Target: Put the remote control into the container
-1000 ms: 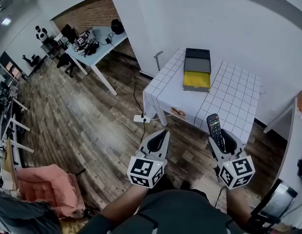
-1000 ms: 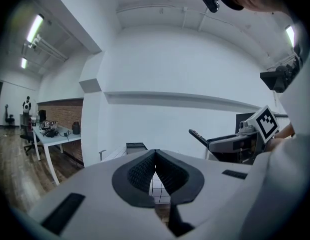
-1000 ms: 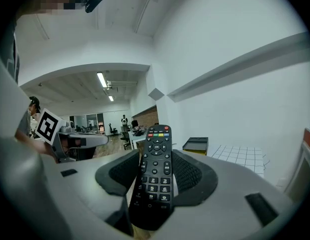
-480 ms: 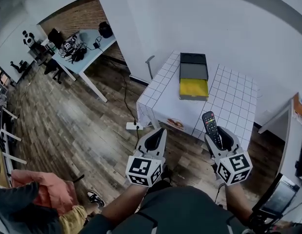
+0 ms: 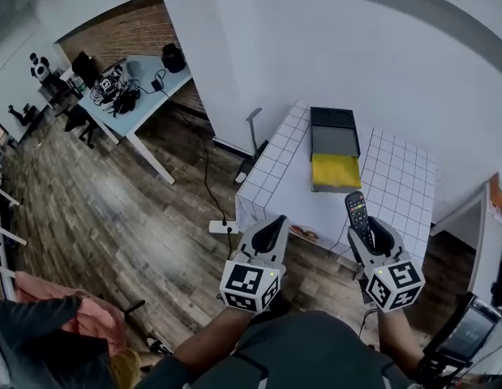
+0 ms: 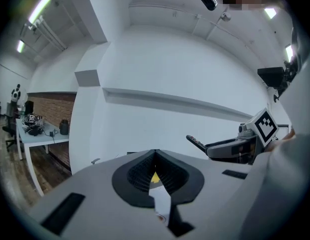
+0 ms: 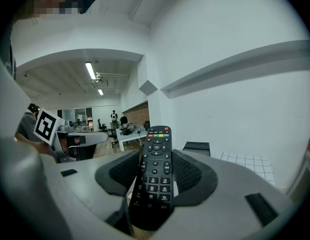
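White walls close round a wooden floor, and against one of them stands a small surface under a white cloth ruled in squares. At the person's right, the right tool is clenched on the remote control. In the right gripper view its ribbed black pads press the long edges of the black handset. The button face is turned to the camera, and the end with the red power key juts well past the jaw tips. The left tool is pinched together with nothing in it: in the left gripper view its pads meet at the tips, and only a narrow slit below them shows a sliver of yellow. Each tool carries a marker cube at its rear. On the surface lies the container, an open box with a bare yellow inside and a dark grey lid folded back flat on its far side. The remote control shows on the person's side of the container, near it but apart, its top end pointing toward it. The left tool is off to the container's left, over the floor. Left of the container a white power strip lies on the floor by the surface. Far to the container's left, a pale blue desk heaped with cables stands before a brick wall.
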Motion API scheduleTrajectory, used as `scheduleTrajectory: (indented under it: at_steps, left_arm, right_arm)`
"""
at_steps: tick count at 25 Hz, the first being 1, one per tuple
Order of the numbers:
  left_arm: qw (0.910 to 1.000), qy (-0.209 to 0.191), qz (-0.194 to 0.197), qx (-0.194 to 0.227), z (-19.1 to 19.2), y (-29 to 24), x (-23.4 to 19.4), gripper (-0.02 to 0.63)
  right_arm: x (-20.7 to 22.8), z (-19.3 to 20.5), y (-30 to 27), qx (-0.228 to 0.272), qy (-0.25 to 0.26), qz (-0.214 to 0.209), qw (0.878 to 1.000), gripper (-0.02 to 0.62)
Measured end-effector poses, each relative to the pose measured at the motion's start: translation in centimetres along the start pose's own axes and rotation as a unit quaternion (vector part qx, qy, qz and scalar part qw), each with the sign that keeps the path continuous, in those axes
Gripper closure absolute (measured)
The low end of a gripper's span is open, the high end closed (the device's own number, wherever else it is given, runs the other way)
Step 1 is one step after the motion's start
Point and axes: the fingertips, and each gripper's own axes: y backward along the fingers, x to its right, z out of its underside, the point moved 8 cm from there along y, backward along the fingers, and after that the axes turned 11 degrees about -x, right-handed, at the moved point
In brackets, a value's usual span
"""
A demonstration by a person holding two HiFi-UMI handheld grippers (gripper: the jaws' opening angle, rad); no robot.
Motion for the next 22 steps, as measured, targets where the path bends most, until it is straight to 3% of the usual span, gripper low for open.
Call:
scheduleTrajectory:
  at_steps: [13, 22]
  left_arm:
    - [0.9999, 0.010, 0.007, -0.009, -0.5, -2.9, -5.2, 0.597]
    - [0.9999, 0.006, -0.001, -0.015, -1.2, -6.7, -4.2, 0.597]
  right_arm:
    - [1.6, -3.0, -5.2, 0.006, -0.010, 0.018, 1.000, 0.382]
    - [5.1, -3.2, -7.7, 0.006, -0.006, -0.004, 1.000, 0.382]
